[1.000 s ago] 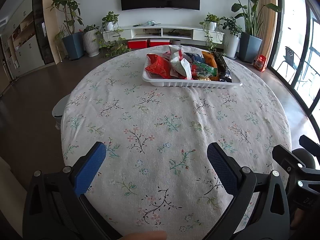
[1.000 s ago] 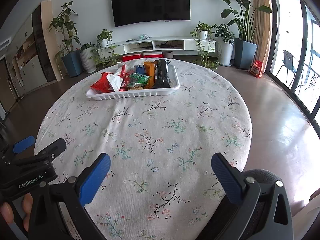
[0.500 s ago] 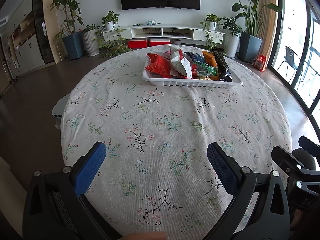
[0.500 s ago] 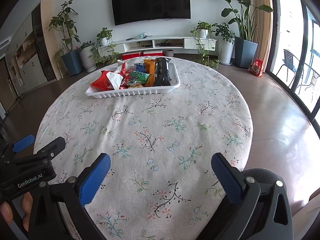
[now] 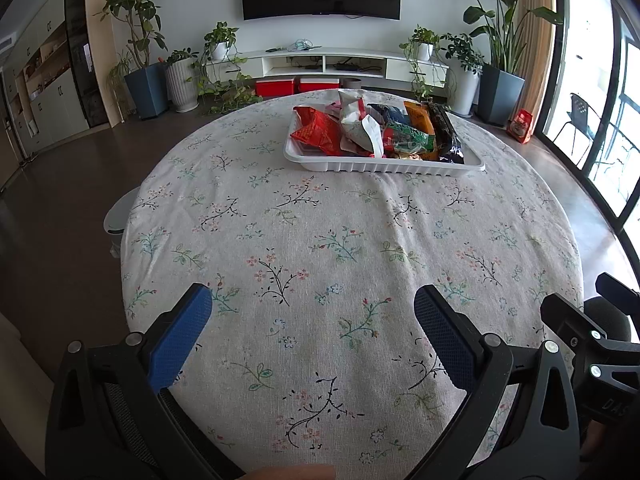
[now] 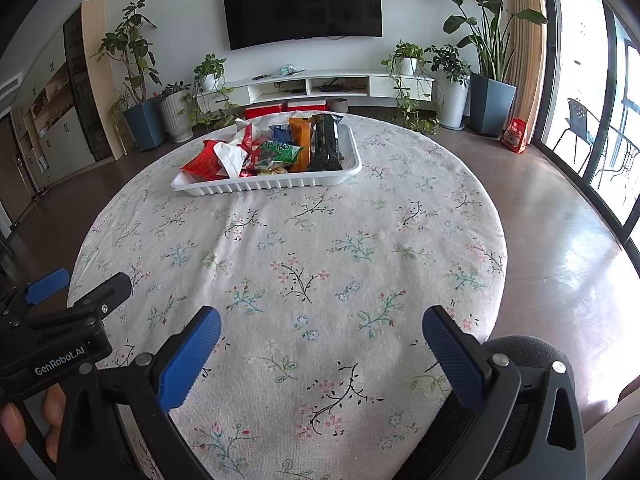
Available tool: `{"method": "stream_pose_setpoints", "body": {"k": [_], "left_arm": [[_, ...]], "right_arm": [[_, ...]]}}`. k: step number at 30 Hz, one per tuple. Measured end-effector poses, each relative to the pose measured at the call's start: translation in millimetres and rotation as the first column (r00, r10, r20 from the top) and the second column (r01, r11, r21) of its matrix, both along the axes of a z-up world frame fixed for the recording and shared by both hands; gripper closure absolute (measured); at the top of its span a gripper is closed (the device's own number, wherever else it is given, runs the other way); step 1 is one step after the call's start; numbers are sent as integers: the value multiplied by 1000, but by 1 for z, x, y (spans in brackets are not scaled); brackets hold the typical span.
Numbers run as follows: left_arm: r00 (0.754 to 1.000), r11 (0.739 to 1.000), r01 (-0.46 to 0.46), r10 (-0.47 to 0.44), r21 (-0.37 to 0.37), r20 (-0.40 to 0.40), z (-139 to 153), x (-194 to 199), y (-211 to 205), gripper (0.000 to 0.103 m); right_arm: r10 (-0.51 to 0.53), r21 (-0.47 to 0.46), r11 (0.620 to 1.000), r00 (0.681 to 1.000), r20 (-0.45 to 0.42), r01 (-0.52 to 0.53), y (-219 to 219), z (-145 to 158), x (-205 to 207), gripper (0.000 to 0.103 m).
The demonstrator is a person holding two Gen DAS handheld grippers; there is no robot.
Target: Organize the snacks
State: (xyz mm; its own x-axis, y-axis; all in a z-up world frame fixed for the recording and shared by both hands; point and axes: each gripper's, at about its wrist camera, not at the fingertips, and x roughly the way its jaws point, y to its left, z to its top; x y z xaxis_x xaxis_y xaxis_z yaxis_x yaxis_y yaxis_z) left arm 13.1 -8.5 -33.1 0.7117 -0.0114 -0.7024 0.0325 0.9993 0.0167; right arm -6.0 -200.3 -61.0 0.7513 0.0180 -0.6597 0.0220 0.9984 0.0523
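A white ribbed tray [image 5: 384, 166] [image 6: 264, 188] sits on the far side of the round table and holds several snack packets: a red bag [image 5: 316, 132] [image 6: 202, 164], a white one [image 5: 358, 124], a green one [image 5: 410, 138] [image 6: 276, 152], an orange one [image 6: 301, 142] and a black one [image 5: 446, 132] [image 6: 326, 142]. My left gripper [image 5: 312, 312] stands open over the near table edge, nothing between its blue pads. My right gripper [image 6: 320, 332] is open likewise, well short of the tray. The left gripper's body [image 6: 60, 320] shows at the lower left of the right wrist view.
A floral cloth covers the round table [image 5: 340, 260] [image 6: 300, 260]. A white stool [image 5: 118, 216] stands at the table's left and a dark chair [image 6: 520, 356] at its near right. Potted plants, a TV and a low white shelf line the far wall. Windows run along the right.
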Motion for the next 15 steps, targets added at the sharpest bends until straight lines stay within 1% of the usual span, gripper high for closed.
{"method": "stream_pose_setpoints", "body": {"k": [15], "left_arm": [[1000,1000,-1,1,1,0,1,0,0,0]], "right_arm": [[0,0,1000,1000,-2,0,1,0,0,0]]}}
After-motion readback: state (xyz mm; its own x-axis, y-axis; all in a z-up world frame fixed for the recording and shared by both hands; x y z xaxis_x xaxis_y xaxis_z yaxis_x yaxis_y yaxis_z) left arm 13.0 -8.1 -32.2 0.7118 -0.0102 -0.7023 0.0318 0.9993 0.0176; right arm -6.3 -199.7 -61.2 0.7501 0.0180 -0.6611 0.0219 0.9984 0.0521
